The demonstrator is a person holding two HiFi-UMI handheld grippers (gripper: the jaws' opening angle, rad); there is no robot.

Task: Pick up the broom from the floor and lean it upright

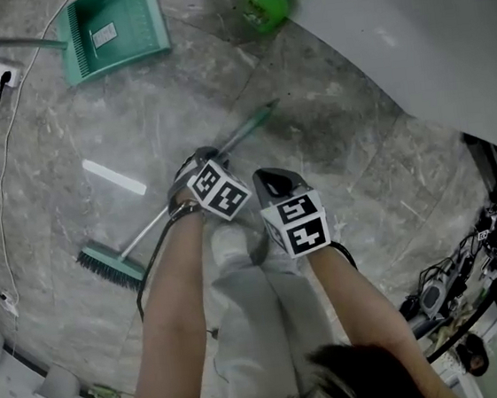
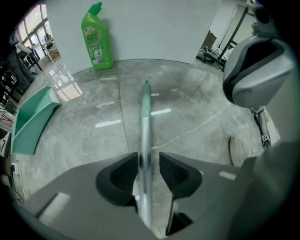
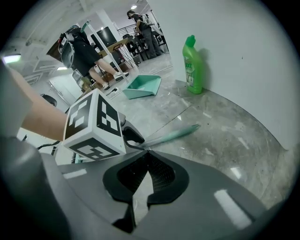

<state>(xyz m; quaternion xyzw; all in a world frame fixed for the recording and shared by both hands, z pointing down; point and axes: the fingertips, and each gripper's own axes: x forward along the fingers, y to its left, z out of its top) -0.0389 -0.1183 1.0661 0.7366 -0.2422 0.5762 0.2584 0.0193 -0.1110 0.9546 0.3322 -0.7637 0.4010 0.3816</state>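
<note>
Broom [image 1: 249,127] lies flat on the floor [image 1: 352,164], brush end back toward the person's left side, green tip aimed at the wall. L gripper [image 2: 148,155] straddles the handle approx mid-length. Its fingers [image 2: 117,180] are apart w/ the shaft running btwn them. One pad looks right against it, there's a gap on the other side, so nothing is clamped yet. R gripper [image 3: 147,153] hangs just beside it, nearer the person, fingers closed tip to tip on nothing; the broom sits ahead of it, not in it.

What could go wrong, as I see it:
- Shaft is off-centre in the L fingers. Closing from here may nudge the round, shiny tube sideways and it could roll out.
- A one-point grip near the middle means the brush end prob. drops and the broom pivots in the pads on the lift.
- R can't steady anything till it opens. If it comes in closed it just knocks the handle.
- Floor is glossy and the wall smooth. Leaned too shallow, the brush end could skate out and the broom fall.
- Bottle [image 1: 266,2] stands by the wall near the tip's line, so a swinging tip could topple it. Dustpan [image 1: 113,31] is well apart, no worry there.
</note>
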